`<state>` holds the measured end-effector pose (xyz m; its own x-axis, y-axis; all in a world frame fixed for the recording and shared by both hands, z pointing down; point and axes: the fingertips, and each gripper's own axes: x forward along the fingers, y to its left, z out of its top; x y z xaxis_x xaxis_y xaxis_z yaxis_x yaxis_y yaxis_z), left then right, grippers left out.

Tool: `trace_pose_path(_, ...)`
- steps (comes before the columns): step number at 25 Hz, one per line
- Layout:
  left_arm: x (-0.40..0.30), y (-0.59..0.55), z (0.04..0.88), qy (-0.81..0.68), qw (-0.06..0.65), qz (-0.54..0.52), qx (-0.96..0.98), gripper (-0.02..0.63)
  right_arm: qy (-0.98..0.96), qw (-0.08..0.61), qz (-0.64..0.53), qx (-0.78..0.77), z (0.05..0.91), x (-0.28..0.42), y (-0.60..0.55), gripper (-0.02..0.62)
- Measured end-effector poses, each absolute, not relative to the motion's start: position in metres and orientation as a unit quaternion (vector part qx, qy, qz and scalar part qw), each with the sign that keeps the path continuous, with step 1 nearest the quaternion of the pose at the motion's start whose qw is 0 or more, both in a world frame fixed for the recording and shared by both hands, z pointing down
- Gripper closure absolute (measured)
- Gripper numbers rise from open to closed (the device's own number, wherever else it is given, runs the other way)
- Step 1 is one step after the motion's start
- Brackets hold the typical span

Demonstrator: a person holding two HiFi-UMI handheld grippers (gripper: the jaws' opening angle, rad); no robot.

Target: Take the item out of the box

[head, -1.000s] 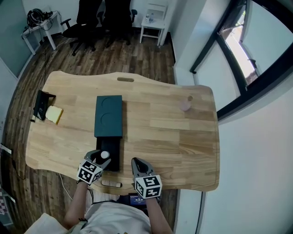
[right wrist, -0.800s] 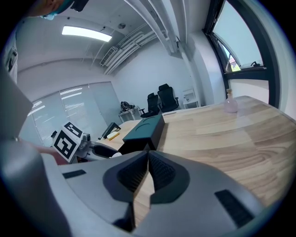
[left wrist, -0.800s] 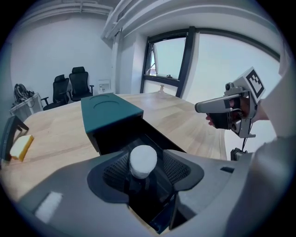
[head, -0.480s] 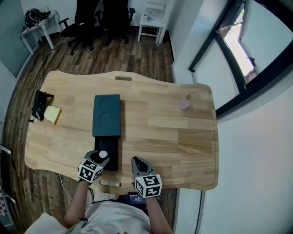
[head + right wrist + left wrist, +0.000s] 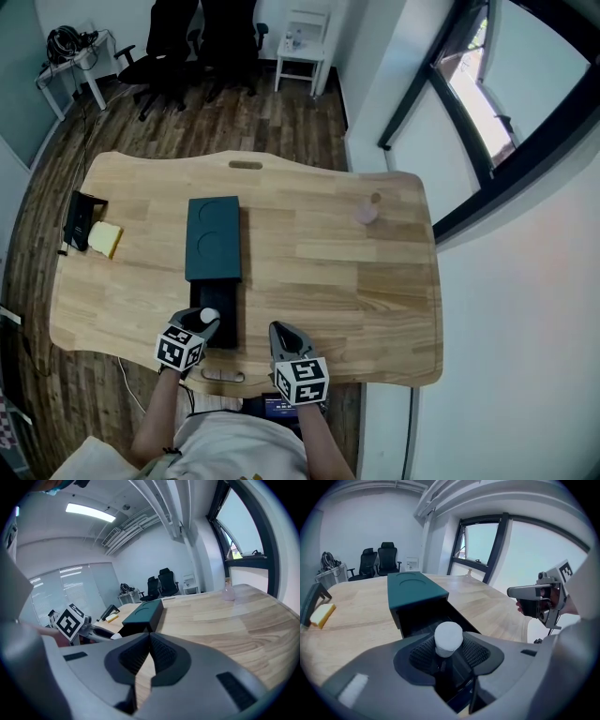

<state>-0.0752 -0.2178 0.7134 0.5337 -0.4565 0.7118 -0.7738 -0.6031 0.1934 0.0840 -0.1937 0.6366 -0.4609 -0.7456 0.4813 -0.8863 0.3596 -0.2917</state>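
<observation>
White and round, the item stands in the drawer at the 6 o'clock end of the green box. The left tool, wide apart a second ago, is closing around it, so the lift looks near. The right tool is pressed together, empty.
</observation>
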Motion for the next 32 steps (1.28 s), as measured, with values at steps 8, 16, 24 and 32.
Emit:
trace_pose_path(8, -0.068, -0.22, 0.687, -0.368, 0.235, 0.29, 0.852, 0.426, -0.81, 0.131, 0.226, 0.525, 0.616, 0.095, -0.184, 0.591)
trace_pose_path(16, -0.071, -0.217, 0.643, -0.375, 0.209, 0.249, 0.868, 0.431, -0.801, 0.114, 0.191, 0.556, 0.592, 0.095, -0.174, 0.591)
trace_pose_path(24, -0.075, -0.211, 0.609, -0.376, 0.191, 0.205, 0.883, 0.431, -0.804, 0.105, 0.159, 0.562, 0.574, 0.083, -0.172, 0.591)
trace_pose_path(32, -0.084, -0.205, 0.572, -0.374, 0.186, 0.144, 0.897, 0.431, -0.806, 0.037, 0.139, 0.574, 0.542, 0.082, -0.174, 0.591)
